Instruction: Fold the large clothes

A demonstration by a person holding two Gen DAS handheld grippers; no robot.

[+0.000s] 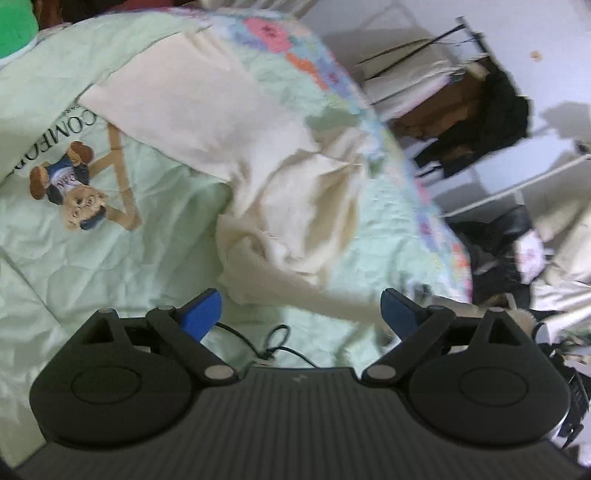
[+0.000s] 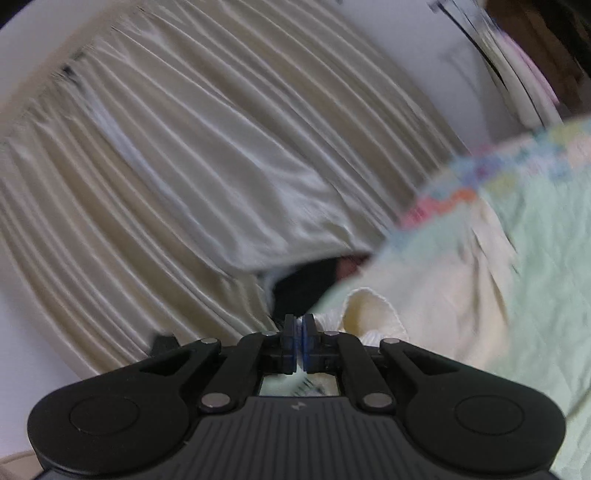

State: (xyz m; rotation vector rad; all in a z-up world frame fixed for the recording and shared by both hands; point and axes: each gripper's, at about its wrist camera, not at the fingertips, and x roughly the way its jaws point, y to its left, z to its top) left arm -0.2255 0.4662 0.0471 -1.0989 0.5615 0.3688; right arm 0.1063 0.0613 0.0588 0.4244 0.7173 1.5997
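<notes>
A large cream garment [image 1: 221, 110] lies crumpled on a mint-green quilt [image 1: 92, 266] that bears a teddy-bear print [image 1: 74, 184]. One blurred strip of the cloth runs down toward the lower right, past the right blue pad [image 1: 397, 314]. My left gripper [image 1: 297, 299] hovers above the quilt, open wide, with nothing pressed between its pads. In the right wrist view my right gripper [image 2: 298, 321] is shut, and a fold of the cream garment [image 2: 424, 295] bunches up right against its pads, drawn up from the quilt [image 2: 546, 258].
The quilt's flowered border [image 1: 269, 33] marks the bed's edge. Past it stand a dark heap [image 1: 495, 110], a white rail [image 1: 498, 184] and floor clutter. A thin black cable [image 1: 273, 343] lies by the left gripper. Pleated cream curtains [image 2: 184, 166] hang beyond the bed.
</notes>
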